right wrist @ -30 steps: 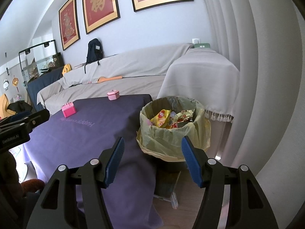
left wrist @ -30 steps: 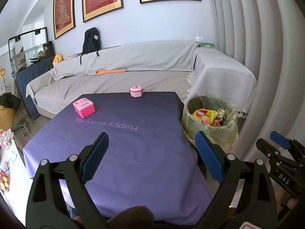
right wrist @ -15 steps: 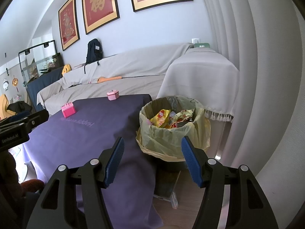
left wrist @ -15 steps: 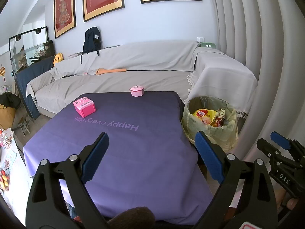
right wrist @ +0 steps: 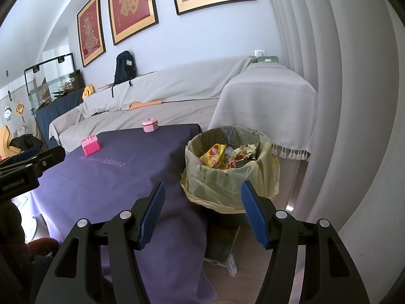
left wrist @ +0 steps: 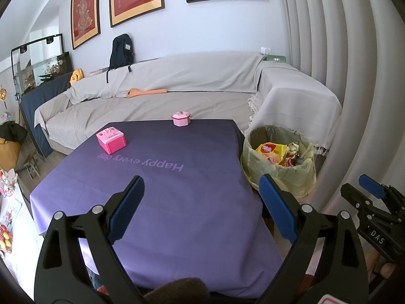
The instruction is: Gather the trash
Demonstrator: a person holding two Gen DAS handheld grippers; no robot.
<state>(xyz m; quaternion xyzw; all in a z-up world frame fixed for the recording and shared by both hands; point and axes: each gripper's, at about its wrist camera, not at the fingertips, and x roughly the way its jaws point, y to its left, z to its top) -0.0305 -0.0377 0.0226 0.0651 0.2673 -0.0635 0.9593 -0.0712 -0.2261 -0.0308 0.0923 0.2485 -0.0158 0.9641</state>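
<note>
Both grippers spread wide, nothing held: left (left wrist: 200, 207) over the near end of the purple cloth (left wrist: 162, 197), right (right wrist: 202, 212) hovering off its corner. Bin (right wrist: 227, 177) just ahead of the right one, slightly right and below, wrappers (right wrist: 222, 155) already inside. No loose trash visible on top (two pink boxes (left wrist: 111, 143) only). Right nearer; both held level, aimed forward.

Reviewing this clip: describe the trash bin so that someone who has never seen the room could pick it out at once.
Find the table under the purple cloth; the trash bin stands on the floor at its right side, in front of the sofa's draped arm. It alone is lined with a yellowish bag and heaped with colourful snack wrappers.
</note>
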